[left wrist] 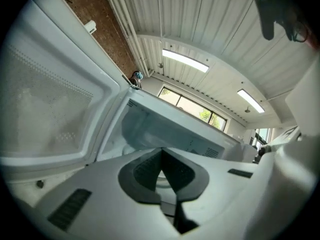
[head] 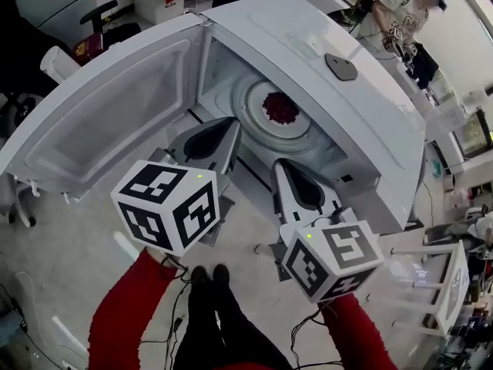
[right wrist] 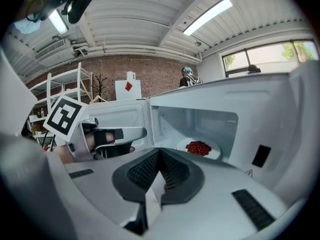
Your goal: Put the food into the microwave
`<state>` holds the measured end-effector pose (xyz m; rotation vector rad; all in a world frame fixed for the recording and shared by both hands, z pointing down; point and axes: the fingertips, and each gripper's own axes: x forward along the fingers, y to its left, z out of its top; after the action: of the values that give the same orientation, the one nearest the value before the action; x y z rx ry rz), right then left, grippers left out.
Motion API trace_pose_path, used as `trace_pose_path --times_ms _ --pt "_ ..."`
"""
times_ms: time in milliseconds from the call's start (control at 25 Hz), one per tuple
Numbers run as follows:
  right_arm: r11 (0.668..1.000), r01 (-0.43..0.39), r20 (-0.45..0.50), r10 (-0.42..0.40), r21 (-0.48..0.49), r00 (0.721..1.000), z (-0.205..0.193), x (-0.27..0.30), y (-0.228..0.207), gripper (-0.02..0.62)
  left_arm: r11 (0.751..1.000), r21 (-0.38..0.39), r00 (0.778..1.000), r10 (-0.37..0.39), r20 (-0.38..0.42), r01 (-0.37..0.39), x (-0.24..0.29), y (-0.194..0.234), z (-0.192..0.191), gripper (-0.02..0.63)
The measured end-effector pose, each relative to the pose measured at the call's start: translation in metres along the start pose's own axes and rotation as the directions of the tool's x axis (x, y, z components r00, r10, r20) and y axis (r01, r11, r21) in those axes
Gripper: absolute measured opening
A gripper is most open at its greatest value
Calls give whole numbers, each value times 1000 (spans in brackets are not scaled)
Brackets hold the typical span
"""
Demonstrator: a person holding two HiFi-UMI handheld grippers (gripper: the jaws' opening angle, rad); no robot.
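- Smooth white casing on microwave [head: 308, 45], lightly glossy, like painted metal.
- Finely perforated white panel inside door [head: 108, 114].
- Shiny, smooth white plate [head: 258, 122].
- Grainy, slightly glossy red food [head: 280, 108].
- Matt grey plastic shells on left gripper [head: 229, 123] and right gripper [head: 282, 166]; dark, ribbed, rubbery-looking pads [right wrist: 145, 171].
- Red cloth sleeve [head: 123, 314].
- Rough brick wall [right wrist: 115, 74].

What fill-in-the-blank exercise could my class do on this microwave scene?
1. The door of the microwave stands ____.
2. The red food lies on a white ____ inside the microwave.
3. The left gripper and the right gripper each have their jaws ____, with nothing between them.
Missing words: open; plate; shut.
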<state>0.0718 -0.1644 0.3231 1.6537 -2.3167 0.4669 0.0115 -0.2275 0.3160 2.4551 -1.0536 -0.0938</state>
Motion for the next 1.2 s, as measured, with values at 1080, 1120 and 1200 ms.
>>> trace_pose_path --times_ms 1080,1120,1200 --pt "992 -101 151 89 75 984 -10 -126 19 12 969 236 997 72 7 -71 -138 -77 -13 8" --pt "992 -100 151 87 83 985 -13 -130 17 12 967 245 997 72 8 -72 -140 -80 -14 8" --pt "991 -94 153 79 96 985 -18 -139 11 12 965 254 998 69 7 -68 -143 -86 -18 8"
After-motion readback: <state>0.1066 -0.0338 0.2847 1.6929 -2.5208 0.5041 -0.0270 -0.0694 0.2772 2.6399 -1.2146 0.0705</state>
